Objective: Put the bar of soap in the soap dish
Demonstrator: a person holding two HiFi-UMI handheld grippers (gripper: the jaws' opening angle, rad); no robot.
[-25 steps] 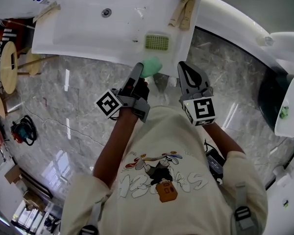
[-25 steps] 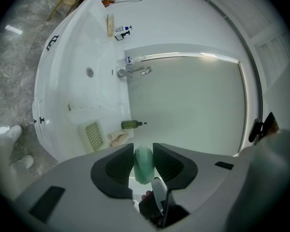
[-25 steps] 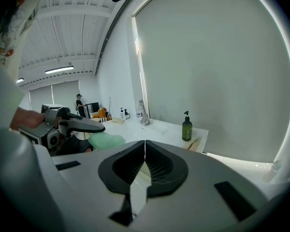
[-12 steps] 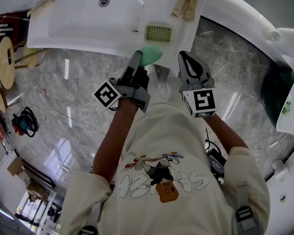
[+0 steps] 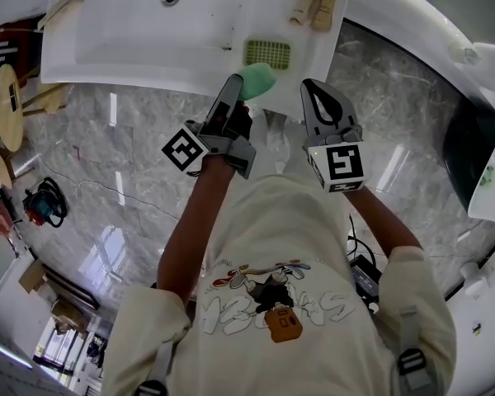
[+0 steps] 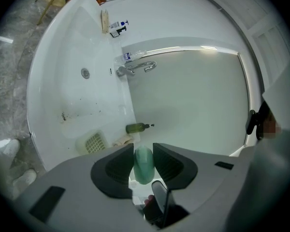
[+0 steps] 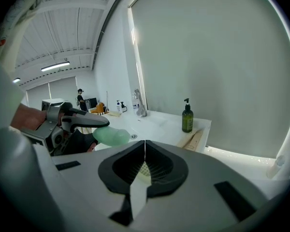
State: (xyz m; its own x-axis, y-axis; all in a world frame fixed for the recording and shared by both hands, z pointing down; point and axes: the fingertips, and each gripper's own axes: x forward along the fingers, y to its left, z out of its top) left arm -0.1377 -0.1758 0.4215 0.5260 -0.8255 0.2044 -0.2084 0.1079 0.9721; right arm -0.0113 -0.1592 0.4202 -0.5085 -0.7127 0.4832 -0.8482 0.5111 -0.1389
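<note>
White sink counter [image 5: 148, 48] holds the soap dish [image 5: 267, 53] at its near edge. My left gripper [image 5: 241, 87] clamps the green bar of soap [image 5: 257, 79] just short of the dish. Right gripper [image 5: 312, 91] hangs beside the dish, jaws together, empty. Risk, I judge: slick soap squirts out, or an early release drops it short of the dish.

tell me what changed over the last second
The left gripper carried the green soap bar forward, closer to the soap dish, still clamped on it. The right gripper stayed shut and empty beside it, and the dish has not moved.
</note>
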